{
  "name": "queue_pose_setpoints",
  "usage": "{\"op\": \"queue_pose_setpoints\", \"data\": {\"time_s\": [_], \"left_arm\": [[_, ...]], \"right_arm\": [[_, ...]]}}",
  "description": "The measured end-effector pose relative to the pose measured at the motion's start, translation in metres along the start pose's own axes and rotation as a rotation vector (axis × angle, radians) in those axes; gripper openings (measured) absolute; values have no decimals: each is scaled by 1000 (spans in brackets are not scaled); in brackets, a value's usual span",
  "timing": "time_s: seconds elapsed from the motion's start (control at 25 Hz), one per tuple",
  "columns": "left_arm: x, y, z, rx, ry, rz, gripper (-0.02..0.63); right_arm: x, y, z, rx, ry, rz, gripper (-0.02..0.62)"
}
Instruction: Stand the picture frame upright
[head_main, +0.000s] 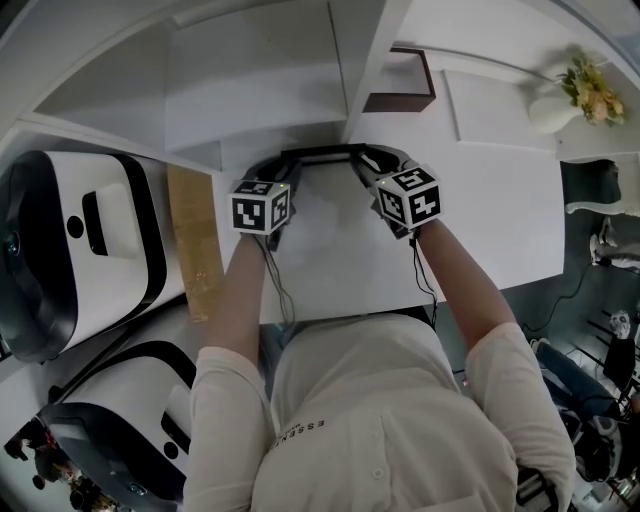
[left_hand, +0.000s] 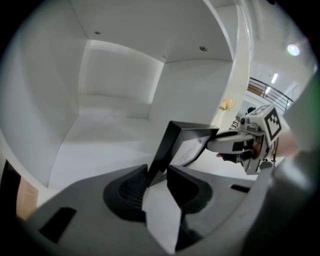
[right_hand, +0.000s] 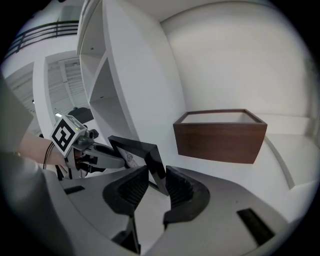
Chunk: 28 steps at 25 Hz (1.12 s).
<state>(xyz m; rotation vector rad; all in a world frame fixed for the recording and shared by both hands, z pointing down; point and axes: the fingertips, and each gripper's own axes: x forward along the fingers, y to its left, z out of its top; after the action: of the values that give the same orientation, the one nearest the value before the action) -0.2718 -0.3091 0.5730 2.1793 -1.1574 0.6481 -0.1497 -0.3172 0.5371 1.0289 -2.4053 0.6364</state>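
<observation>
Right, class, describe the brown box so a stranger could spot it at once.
Find the white shelf unit behind the desk. Right of its upright divider sits the box. Its dark brown walls set it apart from the black picture frame.

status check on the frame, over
Left gripper shut on picture frame, left edge. Right gripper open around right edge. Brown box apart, to the right.

Dressed in a pale elbow-sleeved shirt (head_main: 370, 400) with small dark lettering (head_main: 300, 432). Fitted with grey left gripper (left_hand: 159, 175) and right gripper (right_hand: 156, 175), each bearing a black-and-white marker cube (head_main: 261, 207) and trailing a thin black cable (head_main: 278, 285).
</observation>
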Motion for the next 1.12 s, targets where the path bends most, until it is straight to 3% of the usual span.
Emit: {"op": "queue_pose_setpoints", "data": {"time_s": [0.32, 0.52, 0.84, 0.96, 1.04, 1.12], "left_arm": [[-2, 0, 0, 17, -2, 23, 109], [-7, -3, 3, -10, -52, 0, 234], [-26, -8, -13, -34, -67, 22, 239], [-44, -16, -10, -9, -100, 48, 239], [-60, -25, -5, 8, -131, 61, 238], [-76, -35, 0, 4, -166, 66, 230]], "right_arm": [[2, -2, -2, -37, 38, -55, 138], [2, -3, -7, -34, 61, -73, 193], [-12, 7, -9, 9, 48, -88, 196], [-30, 12, -7, 23, 30, -112, 196], [-43, 19, -7, 7, 23, -117, 193], [-57, 24, -6, -23, 5, -132, 116]]}}
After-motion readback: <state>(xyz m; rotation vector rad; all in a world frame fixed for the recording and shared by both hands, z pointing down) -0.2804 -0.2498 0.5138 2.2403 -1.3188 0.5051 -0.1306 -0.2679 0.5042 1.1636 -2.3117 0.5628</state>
